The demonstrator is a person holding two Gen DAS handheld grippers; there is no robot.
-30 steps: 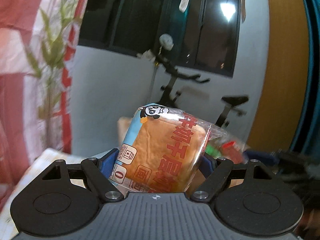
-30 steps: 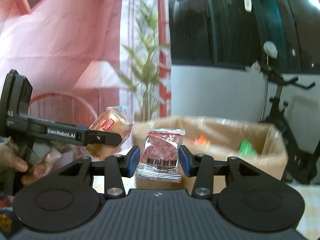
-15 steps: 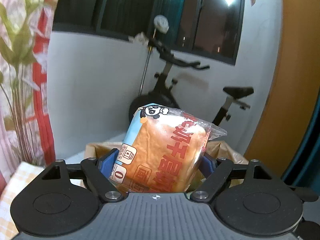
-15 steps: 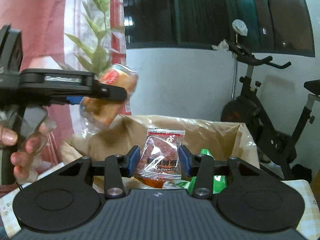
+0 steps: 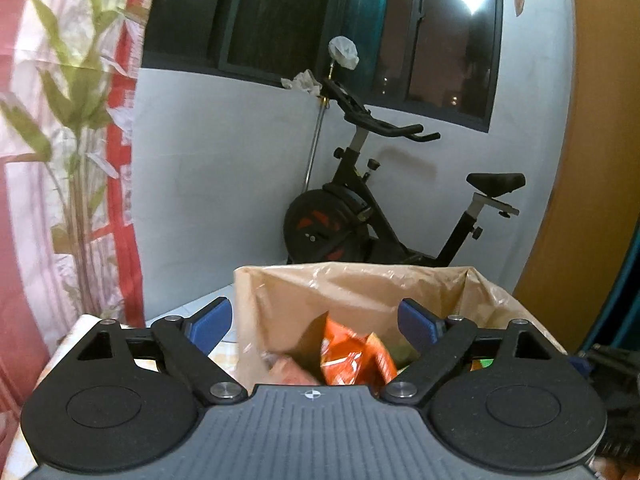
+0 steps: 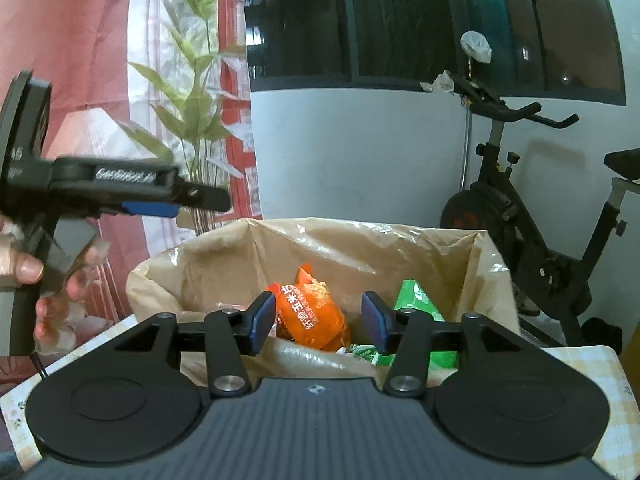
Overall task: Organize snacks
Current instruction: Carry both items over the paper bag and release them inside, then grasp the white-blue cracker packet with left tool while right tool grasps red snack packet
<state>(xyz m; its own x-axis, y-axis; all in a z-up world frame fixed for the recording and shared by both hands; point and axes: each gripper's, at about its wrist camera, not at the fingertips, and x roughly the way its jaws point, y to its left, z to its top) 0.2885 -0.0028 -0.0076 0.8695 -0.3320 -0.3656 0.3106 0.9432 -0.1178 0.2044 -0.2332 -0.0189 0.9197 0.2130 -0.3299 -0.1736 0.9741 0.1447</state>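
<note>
The left claw [image 5: 316, 320] hangs released over the box [image 5: 256, 300], its blue pads spread wide with nothing between them. The right claw [image 6: 319, 322] is likewise released and empty, poised above the same box from the near side. Inside the box, which is lined with a clear bag, lie an orange packet [image 6: 310, 312] and a green packet [image 6: 416, 300]; a paler wrapper shows blurred at the bottom in the left view and may be a bread pack, though the blur makes that uncertain. The box stands on a table [image 6: 600, 364] under a checked cloth. An exercise bike [image 5: 384, 216] stands by the wall behind.

The step in hand looks like a drop into the box. To do it well, each claw should lift straight up before swinging away, so that a pad does not snag the loose liner at the rim and drag the box. The two claws sit close together here, so they are best drawn off one at a time, outward to their own sides, before reaching for further snacks.
</note>
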